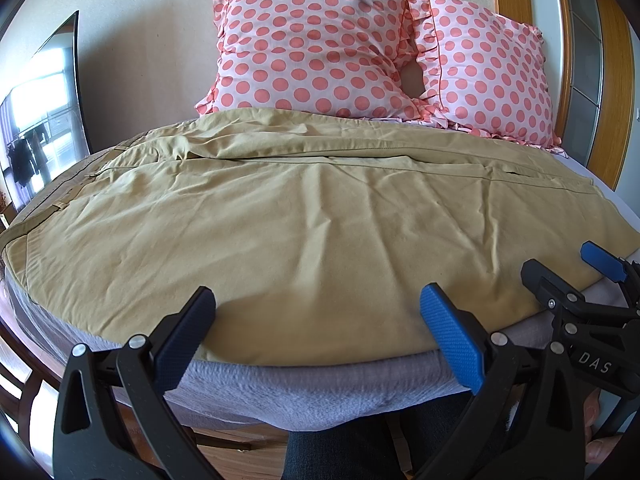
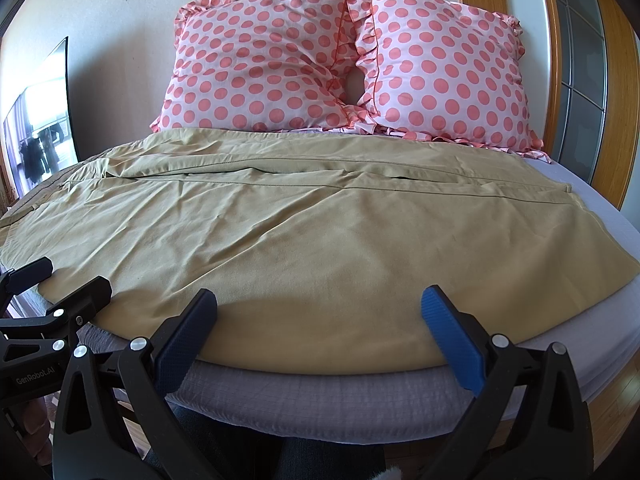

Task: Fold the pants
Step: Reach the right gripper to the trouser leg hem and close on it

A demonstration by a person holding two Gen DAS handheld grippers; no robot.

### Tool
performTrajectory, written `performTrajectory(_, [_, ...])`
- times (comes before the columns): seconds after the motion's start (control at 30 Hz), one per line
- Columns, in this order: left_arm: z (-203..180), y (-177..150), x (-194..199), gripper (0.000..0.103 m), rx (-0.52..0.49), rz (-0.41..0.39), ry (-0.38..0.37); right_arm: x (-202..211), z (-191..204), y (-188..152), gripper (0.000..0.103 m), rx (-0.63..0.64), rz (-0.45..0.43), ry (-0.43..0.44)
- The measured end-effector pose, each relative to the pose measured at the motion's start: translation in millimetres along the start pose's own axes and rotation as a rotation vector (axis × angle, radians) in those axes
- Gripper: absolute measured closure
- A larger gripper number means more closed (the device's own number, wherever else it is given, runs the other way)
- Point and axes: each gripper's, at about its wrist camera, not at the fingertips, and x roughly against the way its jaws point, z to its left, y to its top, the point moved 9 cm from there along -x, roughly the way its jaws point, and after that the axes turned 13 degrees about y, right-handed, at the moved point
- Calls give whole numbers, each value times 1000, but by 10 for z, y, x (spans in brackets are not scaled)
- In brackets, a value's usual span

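Note:
Tan pants (image 1: 304, 216) lie spread sideways across the bed, waistband at the left, leg hems at the right; they also show in the right wrist view (image 2: 312, 232). One leg lies behind the other, with a seam running across. My left gripper (image 1: 316, 312) is open and empty, its fingers hovering at the pants' near edge. My right gripper (image 2: 320, 312) is open and empty at the same near edge, further right. The right gripper shows at the right of the left wrist view (image 1: 560, 268); the left gripper shows at the left of the right wrist view (image 2: 60, 280).
The bed has a grey-lavender sheet (image 2: 320, 396). Two pink polka-dot pillows (image 1: 316, 44) (image 2: 440, 68) lean on the wall behind the pants. A wooden door frame (image 2: 612, 100) stands at the right, a dark screen (image 1: 44, 112) at the left. My legs are below the bed edge.

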Motion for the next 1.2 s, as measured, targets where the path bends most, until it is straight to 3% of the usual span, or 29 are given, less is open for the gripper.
performTrajectory(0.3, [19, 40, -29, 2, -8, 33, -24, -9, 5, 16, 1, 12, 28, 31])
performTrajectory(0.4, [61, 128, -18, 2, 11, 43, -56, 3, -219, 304, 1, -19, 27, 70])
performTrajectory(0.53, [273, 503, -68, 2, 51, -6, -4, 34, -1006, 1014, 1, -103, -39, -43])
performTrajectory(0.67, [340, 782, -204, 2, 90, 5, -11, -414, -2054, 1528, 1, -261, 20, -203])
performTrajectory(0.73, [337, 864, -283, 2, 99, 29, -28, -702, -2539, 1624, 19, -359, 72, -247])
performTrajectory(0.8, [354, 943, -357, 2, 112, 41, -43, -980, -2983, 1699, 27, -451, 115, -296])
performTrajectory(0.93, [405, 1019, -447, 2, 126, 23, -48, -1394, -3626, 1845, 28, -569, 145, -410])
performTrajectory(1.0, [409, 1039, -511, 2, 118, 23, -46, -1555, -3811, 1866, 28, -593, 167, -460])
performTrajectory(1.13, [378, 1013, -650, 2, 104, 50, -53, -1763, -4061, 1712, 37, -622, 250, -544])
performTrajectory(1.2, [363, 1003, -700, 2, 101, 61, -62, -1758, -4103, 1706, 37, -582, 220, -561])
